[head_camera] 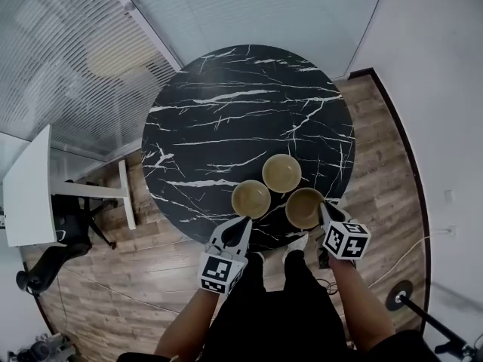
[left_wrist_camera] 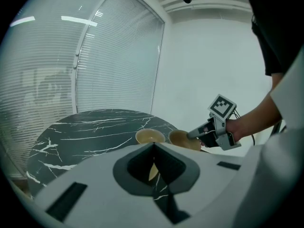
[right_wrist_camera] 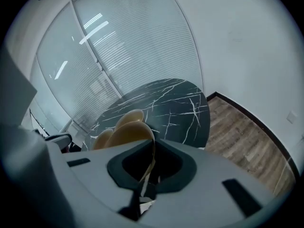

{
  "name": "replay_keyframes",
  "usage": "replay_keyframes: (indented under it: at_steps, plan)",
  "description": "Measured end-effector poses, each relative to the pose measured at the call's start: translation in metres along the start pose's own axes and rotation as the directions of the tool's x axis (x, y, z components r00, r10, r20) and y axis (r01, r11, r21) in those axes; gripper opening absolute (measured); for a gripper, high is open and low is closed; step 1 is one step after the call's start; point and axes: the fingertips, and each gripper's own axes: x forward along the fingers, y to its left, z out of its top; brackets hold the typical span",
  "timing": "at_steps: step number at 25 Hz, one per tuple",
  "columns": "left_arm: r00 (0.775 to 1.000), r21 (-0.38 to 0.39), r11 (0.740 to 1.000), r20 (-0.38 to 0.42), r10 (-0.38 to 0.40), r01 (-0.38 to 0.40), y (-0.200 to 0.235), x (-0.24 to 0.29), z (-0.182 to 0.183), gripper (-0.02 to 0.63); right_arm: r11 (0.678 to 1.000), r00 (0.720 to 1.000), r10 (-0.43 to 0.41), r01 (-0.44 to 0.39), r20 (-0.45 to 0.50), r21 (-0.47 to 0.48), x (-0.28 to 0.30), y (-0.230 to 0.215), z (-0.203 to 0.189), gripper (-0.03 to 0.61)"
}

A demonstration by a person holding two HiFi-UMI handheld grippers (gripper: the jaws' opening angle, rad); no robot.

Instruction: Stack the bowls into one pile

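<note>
Low in the head view: two forearms reaching up-frame from a dark lap, a tool in each hand.

At lower right, right gripper [head_camera: 323,210] tilted steeply down. Jaws drawn almost together, clamped on the near rim of the right bowl [head_camera: 303,207]. In the right gripper view, that rim a thin tan edge pinched between the pads.

At lower centre, left gripper [head_camera: 243,222], tilted less steeply. Tips closed against each other, holding nothing, just beside the near rim of the left bowl [head_camera: 250,198]. Touching or not, unclear.

A little further up, far bowl [head_camera: 281,173].

All three tan, empty and upright, close together in a triangle, not stacked. Grouped near the lower right edge of the round table [head_camera: 226,111], black with white veins.

Beyond: wood floor [head_camera: 385,157] at right, white desk [head_camera: 26,191] at left, blinds [head_camera: 68,59] across the upper left.
</note>
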Motion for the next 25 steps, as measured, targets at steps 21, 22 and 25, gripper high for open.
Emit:
replay_keyframes:
  at_steps: [21, 22, 25]
  plan:
    - [0.982, -0.033, 0.982, 0.035, 0.185, -0.184, 0.051, -0.059, -0.015, 0.014, 0.98, 0.985, 0.161, -0.166, -0.056, -0.108, 0.038, 0.109, 0.029, 0.026]
    - [0.98, -0.041, 0.98, 0.037, 0.198, -0.196, 0.054, -0.063, -0.017, 0.014, 0.978, 0.984, 0.166, -0.173, -0.064, -0.118, 0.042, 0.114, 0.027, 0.026]
    - [0.972, -0.067, 0.971, 0.038, 0.232, -0.229, 0.06, -0.074, -0.024, 0.014, 0.972, 0.98, 0.178, -0.189, -0.088, -0.142, 0.05, 0.128, 0.021, 0.026]
